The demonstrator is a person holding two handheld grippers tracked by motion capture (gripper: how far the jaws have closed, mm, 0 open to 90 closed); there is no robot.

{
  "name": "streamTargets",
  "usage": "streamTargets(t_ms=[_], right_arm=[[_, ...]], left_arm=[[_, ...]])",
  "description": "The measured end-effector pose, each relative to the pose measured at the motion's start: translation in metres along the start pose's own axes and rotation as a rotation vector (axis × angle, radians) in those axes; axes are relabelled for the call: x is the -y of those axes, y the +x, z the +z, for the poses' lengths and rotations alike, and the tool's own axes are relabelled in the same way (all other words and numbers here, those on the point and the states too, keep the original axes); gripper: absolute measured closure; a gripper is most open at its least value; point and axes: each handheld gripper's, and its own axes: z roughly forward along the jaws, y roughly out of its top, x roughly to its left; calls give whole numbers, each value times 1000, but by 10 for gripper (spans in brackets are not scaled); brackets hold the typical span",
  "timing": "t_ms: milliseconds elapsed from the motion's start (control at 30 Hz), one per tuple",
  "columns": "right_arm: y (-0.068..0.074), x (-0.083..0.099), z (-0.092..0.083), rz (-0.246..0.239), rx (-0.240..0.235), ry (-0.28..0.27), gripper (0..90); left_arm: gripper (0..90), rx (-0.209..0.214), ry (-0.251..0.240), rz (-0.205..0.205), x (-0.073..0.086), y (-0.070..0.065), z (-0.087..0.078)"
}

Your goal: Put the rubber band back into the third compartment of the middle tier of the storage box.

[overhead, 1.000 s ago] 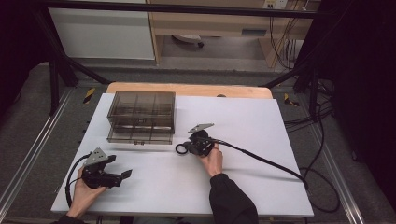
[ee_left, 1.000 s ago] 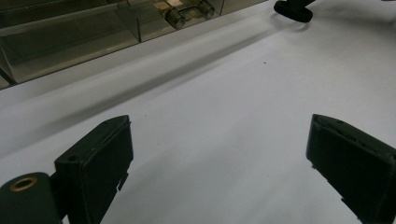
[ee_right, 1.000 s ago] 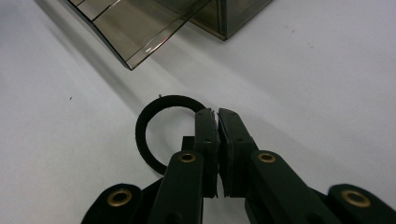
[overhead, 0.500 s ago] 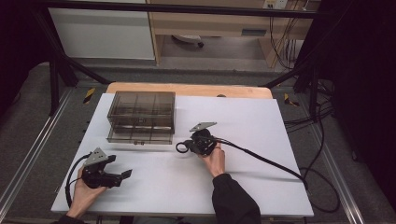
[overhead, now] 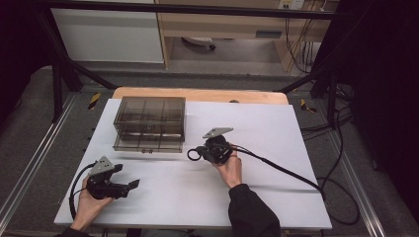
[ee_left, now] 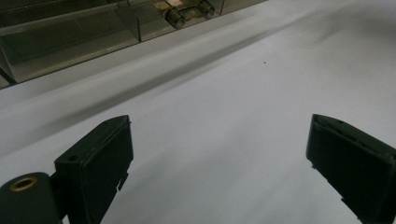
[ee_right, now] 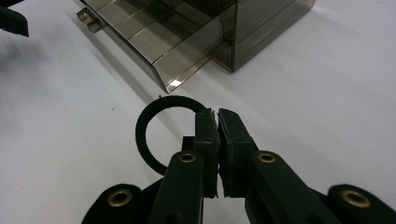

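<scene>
My right gripper hovers just above the middle of the white table, shut on a thin black ring that sticks out to its left. In the right gripper view the pads pinch the ring at its right side. Just beyond stands a smoky transparent drawer cabinet with its lower drawer pulled out and divided into compartments. My left gripper rests at the table's front left, open, with bare white table between its jaws. The cabinet shows at the top of the left gripper view.
The right gripper's black cable trails across the table and off its right edge. A wooden strip runs along the far edge. Metal frame rails flank the table.
My right gripper has risen a little with the ring in it. The left gripper has stayed where it was.
</scene>
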Motion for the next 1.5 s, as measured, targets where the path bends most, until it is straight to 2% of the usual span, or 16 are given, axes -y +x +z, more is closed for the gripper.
streamTargets(t_ms=[433,667,767,1500], right_arm=[[2,-9,-16,-13,-6,-35,872],[12,-20,-20,-37,-20,-55,872],[16,-25,-20,-54,-20,-59,872],[31,-52,-7,-86,-25,-64,872]], left_arm=[[70,1,2,2,0,0,0],[70,1,-1,-2,0,0,0],[70,1,0,-2,0,0,0],[70,2,0,-4,0,1,0]])
